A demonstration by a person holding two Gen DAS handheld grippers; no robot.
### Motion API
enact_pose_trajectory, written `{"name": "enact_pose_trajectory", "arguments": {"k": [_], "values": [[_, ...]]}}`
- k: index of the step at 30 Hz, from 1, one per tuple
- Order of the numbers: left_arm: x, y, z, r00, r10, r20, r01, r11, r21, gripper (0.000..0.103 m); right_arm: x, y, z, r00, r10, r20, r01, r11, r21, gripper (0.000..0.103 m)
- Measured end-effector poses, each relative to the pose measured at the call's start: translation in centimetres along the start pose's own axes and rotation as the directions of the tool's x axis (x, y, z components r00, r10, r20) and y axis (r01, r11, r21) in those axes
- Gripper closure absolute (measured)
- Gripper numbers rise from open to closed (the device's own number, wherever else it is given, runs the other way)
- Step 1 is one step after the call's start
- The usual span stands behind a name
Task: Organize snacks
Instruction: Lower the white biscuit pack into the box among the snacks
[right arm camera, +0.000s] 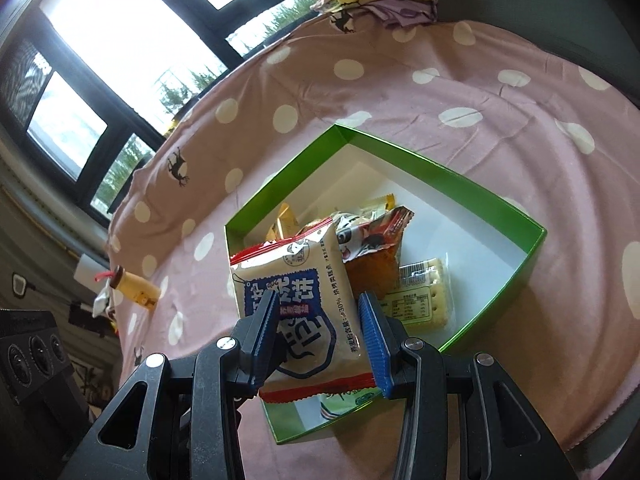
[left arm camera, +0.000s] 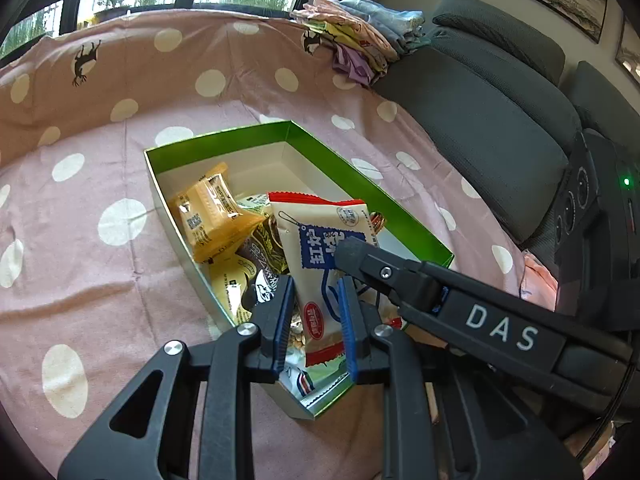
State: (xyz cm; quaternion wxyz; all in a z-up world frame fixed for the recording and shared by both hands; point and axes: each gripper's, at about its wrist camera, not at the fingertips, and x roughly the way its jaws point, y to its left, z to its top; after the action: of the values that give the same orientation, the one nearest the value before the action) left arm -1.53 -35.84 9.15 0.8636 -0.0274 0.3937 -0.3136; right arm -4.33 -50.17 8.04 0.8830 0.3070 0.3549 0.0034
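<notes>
A green box (left arm camera: 372, 188) with a white inside stands on the pink dotted cloth and holds several snack packets; it also shows in the right wrist view (right arm camera: 516, 216). A cream packet with red ends and blue print (left arm camera: 320, 240) lies on top of the pile. My right gripper (right arm camera: 320, 336) has its fingers on either side of this packet (right arm camera: 296, 280), open and not pressing it. In the left wrist view its finger (left arm camera: 360, 256) reaches onto the packet. My left gripper (left arm camera: 316, 304) is open just above the packet's near end. Orange packets (left arm camera: 212, 212) and crackers (right arm camera: 420, 300) lie beside it.
A pink polka-dot cloth (left arm camera: 100, 140) covers the surface. Folded clothes (left arm camera: 356, 36) are stacked at the far edge. A grey sofa (left arm camera: 492, 120) lies to the right. A small yellow packet (right arm camera: 136, 288) lies on the cloth left of the box. Windows lie beyond.
</notes>
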Motion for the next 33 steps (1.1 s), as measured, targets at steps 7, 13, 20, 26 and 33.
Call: {"name": "enact_pose_trajectory", "arguments": {"k": [7, 13, 20, 26, 33], "values": [[1.5, -0.3, 0.2, 0.999, -0.017, -0.028, 0.017, 1.0, -0.006, 0.083, 0.6, -0.9, 0.2, 0.999, -0.036, -0.007, 0.037, 0.999, 0.023, 0.058], [2.5, -0.2, 0.4, 0.998, -0.03, -0.052, 0.029, 0.999, -0.024, 0.083, 0.8, -1.2, 0.3, 0.998, -0.061, -0.013, 0.062, 0.998, 0.032, 0.058], [3.2, 0.4, 0.4, 0.996, -0.058, -0.073, 0.054, 0.997, -0.053, 0.083, 1.2, -1.5, 0.3, 0.996, -0.082, -0.022, 0.082, 0.996, 0.041, 0.058], [3.6, 0.9, 0.3, 0.992, -0.091, -0.092, 0.083, 0.993, -0.08, 0.082, 1.3, -1.6, 0.3, 0.995, -0.099, -0.025, 0.1, 0.994, 0.039, 0.058], [3.9, 1.1, 0.3, 0.987, -0.119, -0.107, 0.109, 0.989, -0.102, 0.081, 1.3, -1.5, 0.2, 0.993, -0.112, -0.024, 0.113, 0.993, 0.04, 0.058]]}}
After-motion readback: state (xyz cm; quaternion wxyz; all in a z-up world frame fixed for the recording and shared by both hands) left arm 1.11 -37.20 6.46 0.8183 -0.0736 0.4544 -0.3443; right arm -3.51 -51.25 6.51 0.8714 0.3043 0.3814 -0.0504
